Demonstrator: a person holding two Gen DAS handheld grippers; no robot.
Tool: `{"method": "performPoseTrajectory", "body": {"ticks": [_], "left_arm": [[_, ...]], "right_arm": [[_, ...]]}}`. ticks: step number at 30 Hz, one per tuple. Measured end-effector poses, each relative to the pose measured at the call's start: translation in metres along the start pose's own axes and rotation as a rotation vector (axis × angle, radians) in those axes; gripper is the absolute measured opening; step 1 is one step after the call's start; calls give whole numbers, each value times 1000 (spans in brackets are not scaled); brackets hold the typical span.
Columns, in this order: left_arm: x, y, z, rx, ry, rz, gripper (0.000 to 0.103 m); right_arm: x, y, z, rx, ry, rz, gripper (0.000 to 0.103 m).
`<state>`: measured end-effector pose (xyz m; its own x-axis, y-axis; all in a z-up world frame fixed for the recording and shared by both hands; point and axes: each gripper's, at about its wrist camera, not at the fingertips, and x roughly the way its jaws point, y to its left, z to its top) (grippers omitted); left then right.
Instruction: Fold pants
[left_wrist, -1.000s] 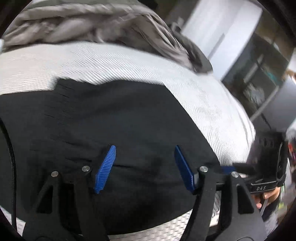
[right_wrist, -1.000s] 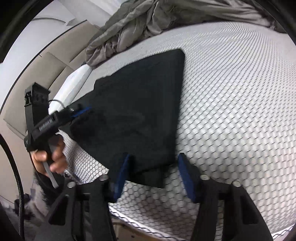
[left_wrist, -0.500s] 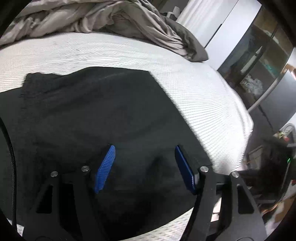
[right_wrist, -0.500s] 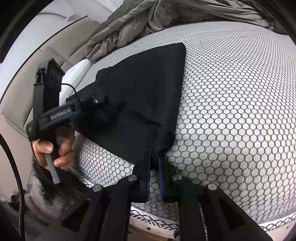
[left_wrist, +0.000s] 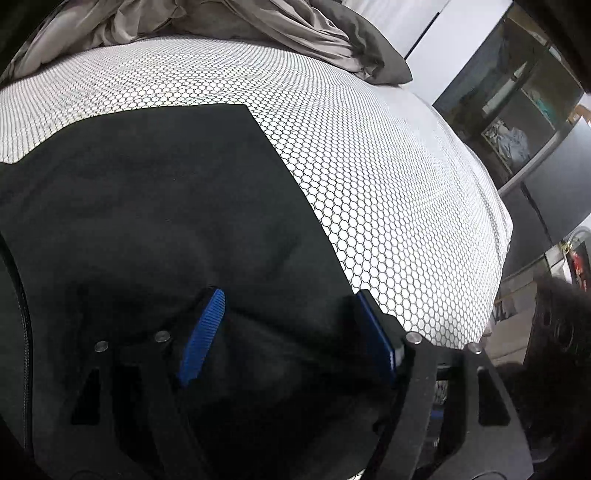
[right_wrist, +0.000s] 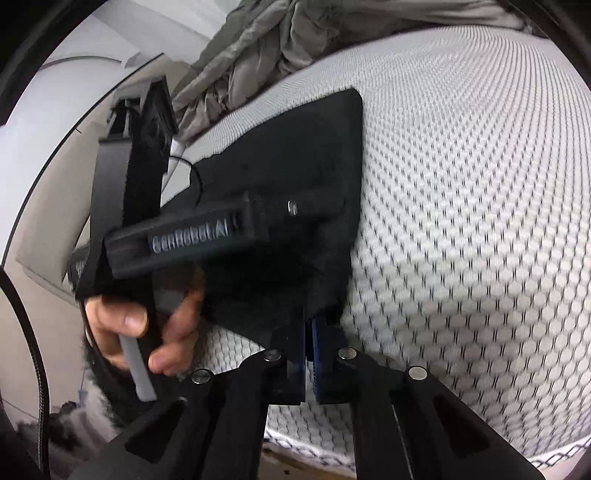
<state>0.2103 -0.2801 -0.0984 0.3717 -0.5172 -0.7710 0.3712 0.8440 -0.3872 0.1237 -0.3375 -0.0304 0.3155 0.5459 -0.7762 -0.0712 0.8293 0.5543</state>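
Since a second ago the right gripper (right_wrist: 309, 332) has closed from a wide stance down onto the near corner of the black fabric pants (right_wrist: 295, 177), and the left gripper (left_wrist: 291, 328) has travelled across the garment toward its right-hand edge, so that it now fills much of the right wrist view.

The pants lie flat as a dark, roughly rectangular fold on the white mattress cover with a black honeycomb pattern (left_wrist: 388, 177). In the left wrist view the garment (left_wrist: 155, 206) covers the lower left of the frame, its straight edge running diagonally down to the right.

The right gripper's blue ribbed pads (right_wrist: 317, 354) are pressed together, with the pants' near corner pinched between them and bunched up just above the tips. The left gripper's blue pads (left_wrist: 201, 336) stand apart and are opening; the dark cloth lies beneath and between them, but the pads do not press on it. Its right pad sits just at the garment's edge, where black meets the honeycomb cover.

In the right wrist view a person's hand (right_wrist: 147, 328) grips the left gripper's black handle and grey trigger. That gripper's front end is blurred against the black cloth, so whether its tips touch the fabric is hard to say.

A crumpled grey blanket (left_wrist: 229, 18) is heaped at the far side of the bed.
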Motion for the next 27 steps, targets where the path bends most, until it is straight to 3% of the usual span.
{"method": "performPoseTrajectory", "body": {"ticks": [7,12,13,17,18,19,27], "left_arm": [[-8,10,1,-55,-44,-42,69],[-22,-2,-4,6,-62,-66,69],[-21,-8,-6,36,-60,-64,69],[0,-19,-8,61,-31,-21,69],[3,-18,-7,53,-36,-20,69],[4,-17,-6,47,-38,-23,69],[-9,0,-11,4,-46,-45,69]], "right_arm": [[-13,7,-20,-50,35,11,3],[-43,7,-21,-53,-20,-14,28],[-46,6,-18,-41,-37,-16,28],[-43,-3,-9,9,-84,-20,27],[-38,-3,-7,2,-80,-41,12],[-32,-3,-7,-8,-65,-38,9],[-34,1,-32,-67,59,-2,4]]}}
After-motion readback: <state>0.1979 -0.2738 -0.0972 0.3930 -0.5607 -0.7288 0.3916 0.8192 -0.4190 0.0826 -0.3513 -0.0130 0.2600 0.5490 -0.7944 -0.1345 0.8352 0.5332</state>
